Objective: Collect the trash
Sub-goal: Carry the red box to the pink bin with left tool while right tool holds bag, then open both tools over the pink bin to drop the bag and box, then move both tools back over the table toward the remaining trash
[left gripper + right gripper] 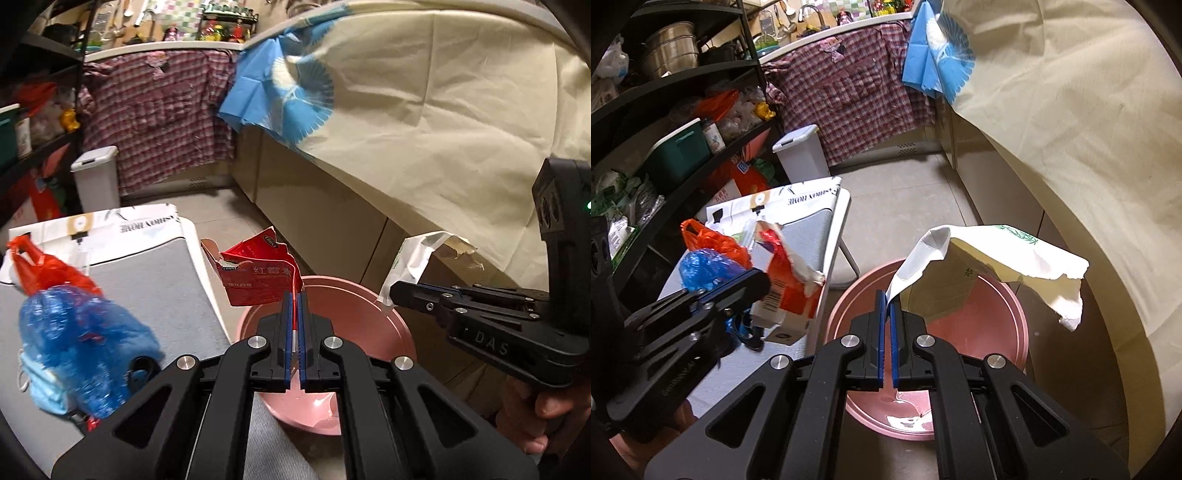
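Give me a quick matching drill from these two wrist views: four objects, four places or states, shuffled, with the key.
Things:
1. torn red carton
2. torn white paper bag
3. pink basin
4. blue plastic bag

Places:
A. on the floor, under both tongs
B. clamped in the right tongs
C. lying on the grey table top
D. clamped in the left tongs

Pairs: 1-D, 2-B, 3-A, 4-C
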Demonstrator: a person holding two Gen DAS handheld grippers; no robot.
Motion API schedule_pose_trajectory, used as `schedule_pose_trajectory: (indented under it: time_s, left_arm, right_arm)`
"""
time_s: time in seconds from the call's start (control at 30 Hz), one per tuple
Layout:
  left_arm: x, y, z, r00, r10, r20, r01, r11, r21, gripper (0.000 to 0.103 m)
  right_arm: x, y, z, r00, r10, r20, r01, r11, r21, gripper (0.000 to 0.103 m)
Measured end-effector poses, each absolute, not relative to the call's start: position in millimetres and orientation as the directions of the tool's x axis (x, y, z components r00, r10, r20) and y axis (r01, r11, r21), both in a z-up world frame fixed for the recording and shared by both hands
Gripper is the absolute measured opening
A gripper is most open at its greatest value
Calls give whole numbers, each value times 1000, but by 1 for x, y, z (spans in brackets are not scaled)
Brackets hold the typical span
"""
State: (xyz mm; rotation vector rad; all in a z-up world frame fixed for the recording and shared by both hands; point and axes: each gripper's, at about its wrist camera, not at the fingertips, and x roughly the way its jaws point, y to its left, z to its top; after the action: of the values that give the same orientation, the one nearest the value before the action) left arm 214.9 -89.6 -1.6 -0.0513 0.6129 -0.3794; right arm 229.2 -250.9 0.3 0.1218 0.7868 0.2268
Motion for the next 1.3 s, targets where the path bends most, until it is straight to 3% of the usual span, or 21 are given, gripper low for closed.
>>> schedule_pose_trajectory:
  time_s: [0.33,0.43,0.47,0.5,0.57,0.87,1.13,1.3]
  left_arm:
    - [238,-106,-25,708,-395,-586,367,914,-173,2]
    - [244,-110,-29,682,-407,-608,377,908,-184,3]
    - [246,-109,-30,674,-407,-617,377,907,-186,7]
    - [247,-108,-31,668,-406,-624,375,908,-190,17]
    - [245,-104,-30,675,-404,-617,367,910,-195,33]
    - [215,-75,-7,724,-356,-591,309,933,-183,35]
    - [163,-46,26,799,-286,-529,244,958,-150,35]
    - [133,-20,36,830,-240,-503,189,970,-150,35]
  right_arm:
    - [244,-256,-16,648,230,-727,-124,973,197,3]
    - [246,-257,-20,643,199,-740,-97,979,179,8]
    - [247,-258,-22,640,192,-744,-88,980,177,17]
    - [247,-259,-22,640,184,-746,-77,981,176,35]
    - [246,-260,-21,649,175,-740,-73,983,168,49]
    - [238,-260,-12,680,169,-714,-76,984,161,49]
    - [209,-248,13,773,172,-611,-110,984,137,49]
    - [188,-236,28,820,188,-540,-149,982,116,43]
